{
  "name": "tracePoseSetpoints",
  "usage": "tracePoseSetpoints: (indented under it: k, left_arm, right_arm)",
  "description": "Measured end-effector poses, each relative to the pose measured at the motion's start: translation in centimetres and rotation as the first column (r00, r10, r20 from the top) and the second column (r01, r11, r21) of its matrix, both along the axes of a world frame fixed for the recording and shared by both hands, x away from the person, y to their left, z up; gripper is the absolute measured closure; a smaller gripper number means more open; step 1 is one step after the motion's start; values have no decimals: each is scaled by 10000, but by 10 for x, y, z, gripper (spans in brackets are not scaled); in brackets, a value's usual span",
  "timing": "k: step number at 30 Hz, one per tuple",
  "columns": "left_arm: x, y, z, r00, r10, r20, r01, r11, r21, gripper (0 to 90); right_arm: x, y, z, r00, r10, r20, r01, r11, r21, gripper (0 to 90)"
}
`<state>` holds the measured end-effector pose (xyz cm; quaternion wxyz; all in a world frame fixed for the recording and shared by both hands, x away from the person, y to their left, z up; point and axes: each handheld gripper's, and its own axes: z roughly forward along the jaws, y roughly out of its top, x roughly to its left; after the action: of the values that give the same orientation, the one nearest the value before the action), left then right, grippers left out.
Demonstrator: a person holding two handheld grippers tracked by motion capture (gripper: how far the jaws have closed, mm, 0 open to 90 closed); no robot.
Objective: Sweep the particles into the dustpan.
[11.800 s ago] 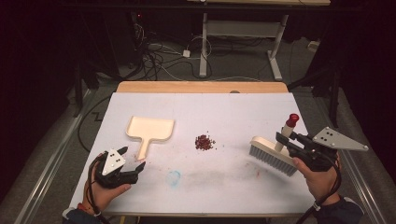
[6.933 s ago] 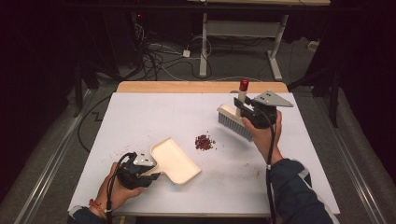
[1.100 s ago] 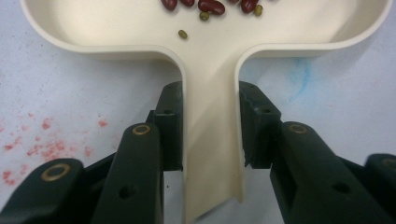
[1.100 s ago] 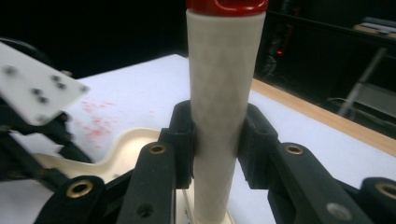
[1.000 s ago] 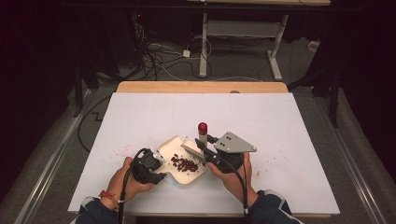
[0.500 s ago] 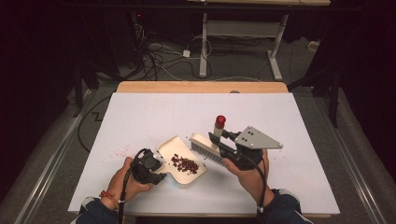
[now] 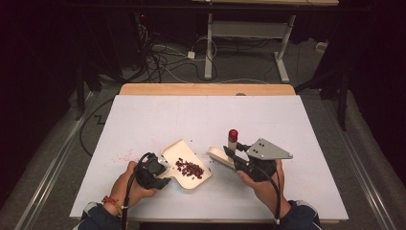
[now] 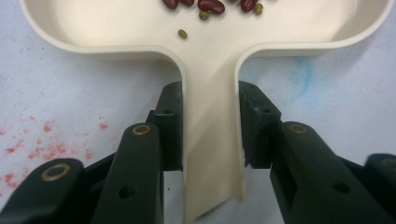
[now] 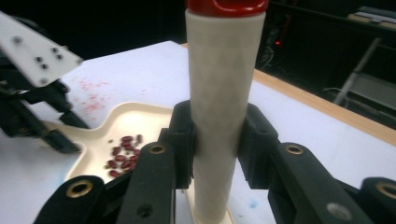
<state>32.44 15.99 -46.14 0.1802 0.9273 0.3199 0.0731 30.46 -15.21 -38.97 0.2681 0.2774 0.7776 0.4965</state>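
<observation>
Dustpan [image 7: 187, 164]: cream, shallow, lay flat on the white table [image 7: 297, 124] near the front edge, left of centre.
Contents: red beans [image 7: 189, 168] clustered in the pan; a few small green ones [image 8: 182, 33] lay toward the handle.
Left gripper [image 8: 210, 126]: jaws clamped on both sides of the dustpan handle [image 8: 210, 140].
Brush [image 7: 221, 156]: head just right of the pan's open edge; red-capped handle [image 9: 219, 93] stood upright.
Right gripper [image 9: 217, 135]: jaws clamped on the brush handle.
Table surface: red smudges [image 7: 125, 154] left of the pan.
</observation>
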Motion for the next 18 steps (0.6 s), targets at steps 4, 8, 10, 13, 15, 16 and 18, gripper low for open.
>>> tracePoseSetpoints:
  k: [4,8,10,13,15,16,18]
  left_arm:
    - [0,1,-1,10000,9,-18,-9,10000,-30,640]
    - [0,1,-1,10000,12,-38,-12,10000,-44,640]
    - [0,1,-1,10000,6,-37,-6,10000,-45,640]
    - [0,2,-1,10000,14,-48,-15,10000,-61,640]
    - [0,3,-1,10000,17,-50,-18,10000,-58,640]
    - [0,3,-1,10000,6,-60,-6,10000,-44,640]
    - [0,3,-1,10000,-10,-59,10,10000,-39,640]
  right_arm:
    - [-9,10,0,9993,371,-81,-371,9993,27,698]
    - [-18,19,1,9972,749,-71,-746,9965,378,699]
    - [-22,24,3,9960,890,95,-892,9956,303,699]
    - [-25,23,6,9953,952,163,-958,9944,444,699]
    - [-24,20,8,9957,898,225,-908,9947,491,699]
    - [-24,19,10,9961,857,220,-869,9945,590,699]
    - [-22,14,13,9962,828,272,-846,9938,728,699]
